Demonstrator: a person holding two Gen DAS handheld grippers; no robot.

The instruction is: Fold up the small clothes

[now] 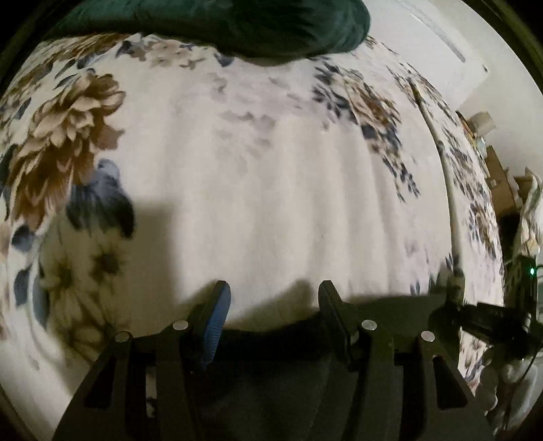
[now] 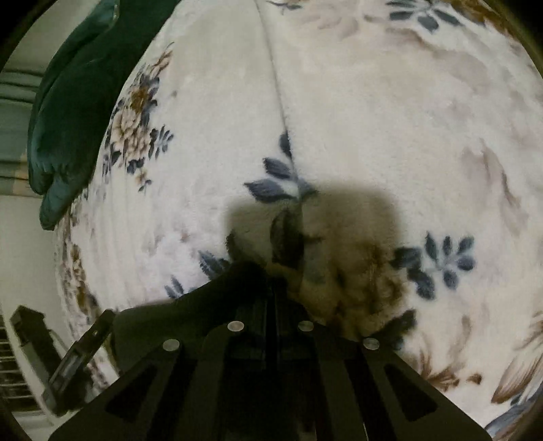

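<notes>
A dark garment [image 1: 271,342] lies on the floral fleece blanket [image 1: 271,186], its edge running under the fingers of my left gripper [image 1: 274,295]. The jaws of that gripper stand apart, a blue pad [image 1: 217,319] shows, and nothing is pinched between them. In the right wrist view my right gripper [image 2: 275,280] has its fingers pressed together on a fold of the dark garment [image 2: 190,312], which trails off to the left of the tips. The right gripper [image 1: 482,315] also shows as a dark blurred shape at the right of the left wrist view.
A dark green cushion [image 1: 258,27] lies at the far side of the bed, also seen at the upper left [image 2: 68,118]. The bed's edge drops off at the right [image 1: 454,203], with boxes and clutter [image 1: 502,176] beyond. Black devices [image 2: 34,332] stand off the bed's left edge.
</notes>
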